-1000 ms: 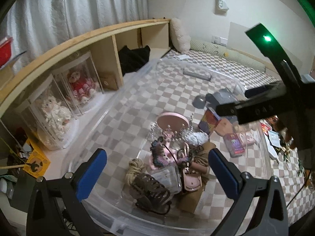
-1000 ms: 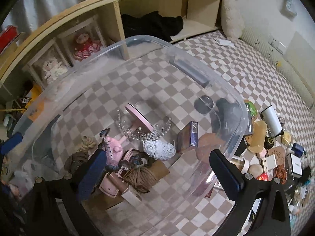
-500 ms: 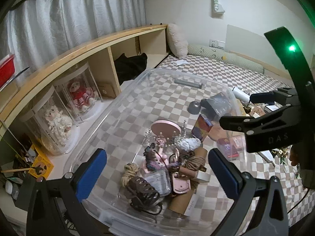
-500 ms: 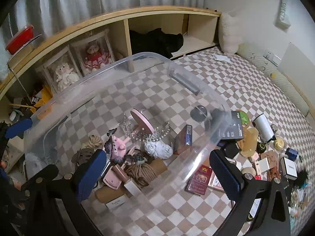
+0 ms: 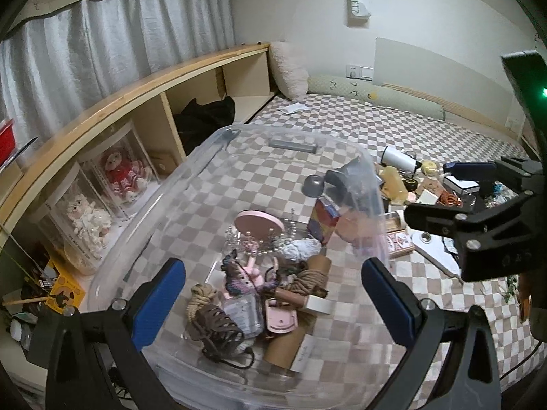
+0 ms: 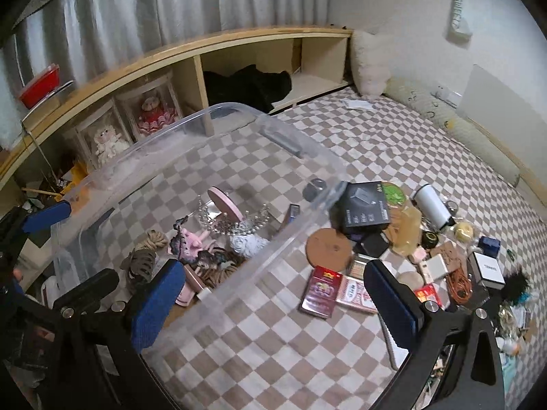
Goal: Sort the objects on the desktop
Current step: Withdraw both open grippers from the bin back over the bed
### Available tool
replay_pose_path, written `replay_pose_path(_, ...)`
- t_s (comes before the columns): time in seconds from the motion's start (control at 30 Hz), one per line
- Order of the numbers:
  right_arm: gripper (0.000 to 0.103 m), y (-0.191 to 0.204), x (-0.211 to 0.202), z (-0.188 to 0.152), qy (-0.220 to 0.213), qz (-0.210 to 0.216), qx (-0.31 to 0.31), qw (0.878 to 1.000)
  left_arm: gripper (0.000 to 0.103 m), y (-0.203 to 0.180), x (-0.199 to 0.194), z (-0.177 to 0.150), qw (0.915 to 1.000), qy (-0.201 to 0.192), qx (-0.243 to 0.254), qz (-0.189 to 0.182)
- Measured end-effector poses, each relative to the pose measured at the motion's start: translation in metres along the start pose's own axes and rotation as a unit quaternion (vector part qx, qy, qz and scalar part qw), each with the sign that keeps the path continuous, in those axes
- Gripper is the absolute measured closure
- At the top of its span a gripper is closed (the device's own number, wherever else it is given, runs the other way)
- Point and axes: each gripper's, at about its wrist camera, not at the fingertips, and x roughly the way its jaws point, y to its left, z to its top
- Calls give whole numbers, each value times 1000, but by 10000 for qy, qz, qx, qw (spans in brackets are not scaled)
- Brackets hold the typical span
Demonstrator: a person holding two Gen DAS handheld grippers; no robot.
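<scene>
Both grippers spread, empty; right gripper [image 6: 273, 302] is nearer the red card box [image 6: 320, 290], just outside the clear bin [image 6: 273, 242]; left gripper [image 5: 273, 294] hangs over the bin.

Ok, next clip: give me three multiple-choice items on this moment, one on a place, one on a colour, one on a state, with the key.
1. Where does the pink round mirror lie?
A. inside the clear storage bin
B. on the wooden shelf
C. beside the white tumbler

2. What colour are the pads on the right tongs?
A. red
B. blue
C. green

3. How do the left tongs stand?
A. shut on a rope coil
B. shut on nothing
C. open, holding nothing

Key: 1 A, the mirror shows through the bin's clear wall among the tiara and rope. 2 B, both pads are blue. 3 C, the fingers are spread wide with only the bin's contents seen beyond.
</scene>
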Motion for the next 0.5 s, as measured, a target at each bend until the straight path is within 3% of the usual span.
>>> replay_pose_path(0.4,0,-61,-51,-40,-300,-218,764,9964,0,-70,3,10,9973,-23,617,-388)
replay_pose_path(0.5,0,-86,-64,-55,-380,-315,1131,9924,0,-85,4,14,9955,-12,688,-650)
